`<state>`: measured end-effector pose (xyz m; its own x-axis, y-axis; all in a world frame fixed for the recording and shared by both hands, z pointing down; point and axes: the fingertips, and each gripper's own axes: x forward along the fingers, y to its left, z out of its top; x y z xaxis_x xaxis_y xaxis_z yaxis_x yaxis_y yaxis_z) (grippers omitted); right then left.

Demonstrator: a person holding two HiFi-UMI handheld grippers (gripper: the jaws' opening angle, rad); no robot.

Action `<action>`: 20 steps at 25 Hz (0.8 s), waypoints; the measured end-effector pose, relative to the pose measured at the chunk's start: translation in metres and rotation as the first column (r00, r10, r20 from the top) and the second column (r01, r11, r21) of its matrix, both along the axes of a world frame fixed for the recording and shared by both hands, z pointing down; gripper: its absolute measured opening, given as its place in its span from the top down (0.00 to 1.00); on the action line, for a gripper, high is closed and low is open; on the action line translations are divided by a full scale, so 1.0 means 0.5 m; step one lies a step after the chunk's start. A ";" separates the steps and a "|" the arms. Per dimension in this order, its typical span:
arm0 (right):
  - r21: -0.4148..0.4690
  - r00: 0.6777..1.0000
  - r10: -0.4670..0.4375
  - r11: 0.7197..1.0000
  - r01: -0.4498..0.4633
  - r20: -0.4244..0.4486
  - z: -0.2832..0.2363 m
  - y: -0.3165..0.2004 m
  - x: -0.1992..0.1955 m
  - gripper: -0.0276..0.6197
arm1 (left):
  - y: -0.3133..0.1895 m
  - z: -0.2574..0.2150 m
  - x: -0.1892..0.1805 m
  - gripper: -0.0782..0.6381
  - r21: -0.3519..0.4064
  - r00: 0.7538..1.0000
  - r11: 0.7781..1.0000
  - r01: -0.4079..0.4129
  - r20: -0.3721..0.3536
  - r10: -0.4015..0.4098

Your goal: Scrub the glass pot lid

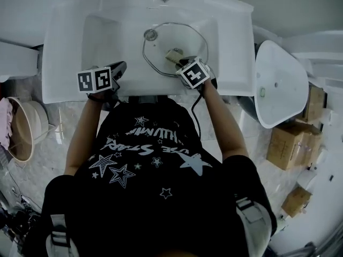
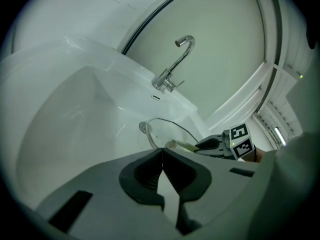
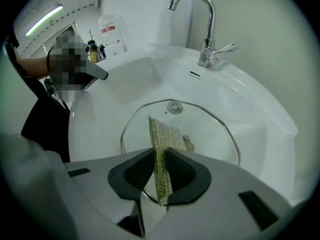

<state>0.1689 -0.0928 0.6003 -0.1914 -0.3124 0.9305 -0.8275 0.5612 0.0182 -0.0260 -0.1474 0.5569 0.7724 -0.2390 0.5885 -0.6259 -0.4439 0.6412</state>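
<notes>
The glass pot lid (image 1: pixel 177 44) lies flat in the white sink basin (image 1: pixel 102 31), right of its middle. Its steel rim also shows in the right gripper view (image 3: pixel 220 121) and in the left gripper view (image 2: pixel 170 121). My right gripper (image 1: pixel 181 62) is over the lid's near edge, shut on a yellow-green scouring pad (image 3: pixel 161 149) whose far end rests on the glass. In the head view the scouring pad (image 1: pixel 174 56) shows just beyond that gripper's marker cube. My left gripper (image 1: pixel 119 68) hovers at the basin's near left rim, apart from the lid, its jaws shut (image 2: pixel 161 156) with nothing in them.
A chrome faucet (image 3: pixel 202 29) stands at the back of the sink. A round drain fitting (image 1: pixel 150 34) sits near the lid's far-left edge. A white toilet lid (image 1: pixel 278 84) and cardboard boxes (image 1: pixel 289 143) are on the right; a basket (image 1: pixel 21 130) is on the left floor.
</notes>
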 end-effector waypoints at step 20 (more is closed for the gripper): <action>0.153 0.887 0.415 0.881 -0.448 0.203 -0.093 -0.008 -0.018 0.84 | -0.036 0.009 0.018 0.88 0.026 0.966 0.966 -0.258 -0.003 0.258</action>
<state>0.1597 -0.0968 0.5538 -0.1369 -0.5659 0.8131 -0.9871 0.1464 -0.0643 -0.0169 -0.1656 0.5615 0.8137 -0.0459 0.5795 -0.4841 -0.6053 0.6318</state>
